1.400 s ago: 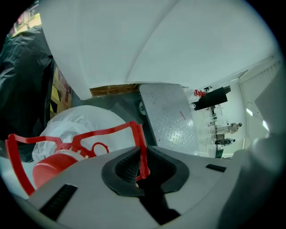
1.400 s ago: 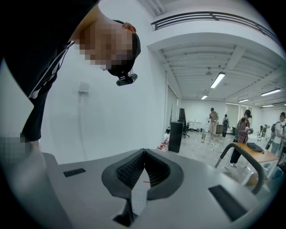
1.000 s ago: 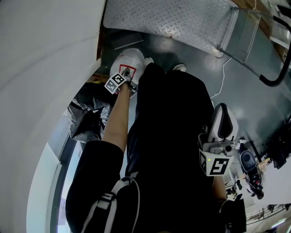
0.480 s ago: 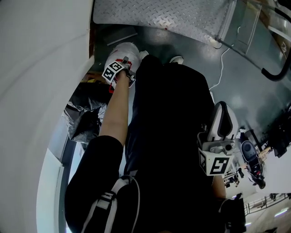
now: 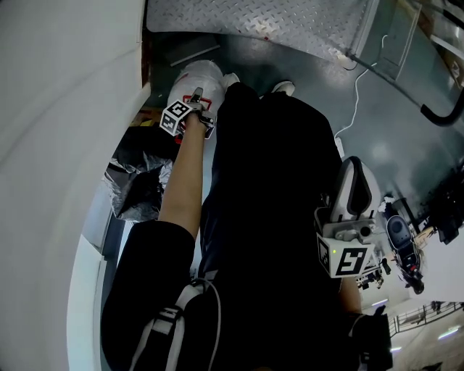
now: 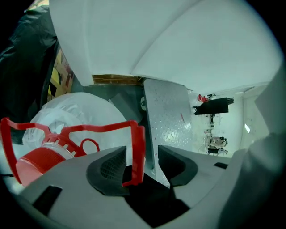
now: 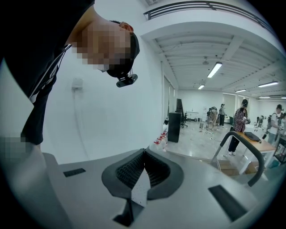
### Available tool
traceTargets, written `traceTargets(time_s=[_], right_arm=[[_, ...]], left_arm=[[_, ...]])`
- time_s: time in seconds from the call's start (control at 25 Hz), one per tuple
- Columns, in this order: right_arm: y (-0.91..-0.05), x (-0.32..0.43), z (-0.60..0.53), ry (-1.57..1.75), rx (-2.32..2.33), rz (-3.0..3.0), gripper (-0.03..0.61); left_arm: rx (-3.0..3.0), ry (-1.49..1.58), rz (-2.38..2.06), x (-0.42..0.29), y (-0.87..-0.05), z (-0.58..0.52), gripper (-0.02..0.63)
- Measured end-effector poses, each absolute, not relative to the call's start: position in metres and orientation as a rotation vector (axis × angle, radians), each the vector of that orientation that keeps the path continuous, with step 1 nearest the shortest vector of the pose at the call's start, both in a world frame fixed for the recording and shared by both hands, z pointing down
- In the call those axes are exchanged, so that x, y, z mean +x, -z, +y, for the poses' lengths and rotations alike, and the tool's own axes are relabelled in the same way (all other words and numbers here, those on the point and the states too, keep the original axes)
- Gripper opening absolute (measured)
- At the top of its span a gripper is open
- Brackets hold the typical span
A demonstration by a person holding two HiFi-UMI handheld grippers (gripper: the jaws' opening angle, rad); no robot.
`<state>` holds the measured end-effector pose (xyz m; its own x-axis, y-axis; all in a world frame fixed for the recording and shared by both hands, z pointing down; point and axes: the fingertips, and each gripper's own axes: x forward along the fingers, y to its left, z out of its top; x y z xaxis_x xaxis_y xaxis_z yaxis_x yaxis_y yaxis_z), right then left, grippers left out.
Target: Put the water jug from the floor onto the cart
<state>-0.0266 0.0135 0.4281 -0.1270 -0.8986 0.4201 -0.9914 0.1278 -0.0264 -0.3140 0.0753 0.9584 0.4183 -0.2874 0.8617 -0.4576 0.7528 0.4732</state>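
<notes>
The water jug (image 5: 201, 78) is a big clear bottle with a red cap (image 6: 39, 162) and a red frame handle (image 6: 135, 150). It stands on the floor by the cart's diamond-plate deck (image 5: 275, 22). My left gripper (image 5: 194, 109) reaches down onto its top. In the left gripper view the handle's upright bar stands between the jaws, against the left pad (image 6: 111, 167) and apart from the right one. The left gripper (image 6: 142, 164) is open. My right gripper (image 7: 144, 166) is shut on nothing and points out into the room, held at my right side (image 5: 354, 170).
The person's dark-clothed legs (image 5: 268, 203) fill the middle of the head view. A crumpled black plastic bag (image 5: 138, 181) lies left of the jug, below a white curved wall (image 5: 58, 145). The cart's black push bar (image 5: 444, 119) and a white cable (image 5: 355, 94) are at the right. People stand far off (image 7: 241, 118).
My left hand has sunk a little over the jug's top and rolled slightly. The right gripper has dropped slightly at my side.
</notes>
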Motion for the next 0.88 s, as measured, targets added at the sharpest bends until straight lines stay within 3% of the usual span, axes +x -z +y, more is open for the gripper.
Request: traceTargets(time_s=[0.12,0.4,0.44,0.48,0.52,0.88], right_arm=[[-0.427,-0.031,0.011,-0.435,1.836,-2.113,0.014],[-0.432,-0.031,0.015,-0.463,1.836,-2.090,0.014],[-0.433,-0.031,0.016,-0.462,1.836,-2.087,0.014],[-0.433,-0.030,0.018,-0.458,1.836,-2.085,0.014],[-0.433,-0.030,0.018,-0.452,1.839,-2.084,0.014],[-0.390,-0.021,0.021,-0.412,1.871,-2.120,0.014]], left_arm=[[0.743,-0.075,-1.161,-0.315,-0.958,0.072,0.257],[0.823,-0.189,-1.064,-0.299,-0.977,0.068,0.259],[0.821,-0.205,-1.060,-0.299,-0.979,0.067,0.231],[0.816,-0.224,-1.067,-0.302,-0.980,0.068,0.113],[0.812,-0.243,-1.078,-0.305,-0.981,0.068,0.041],[0.869,-0.259,-1.052,-0.309,-0.926,0.095,0.017]])
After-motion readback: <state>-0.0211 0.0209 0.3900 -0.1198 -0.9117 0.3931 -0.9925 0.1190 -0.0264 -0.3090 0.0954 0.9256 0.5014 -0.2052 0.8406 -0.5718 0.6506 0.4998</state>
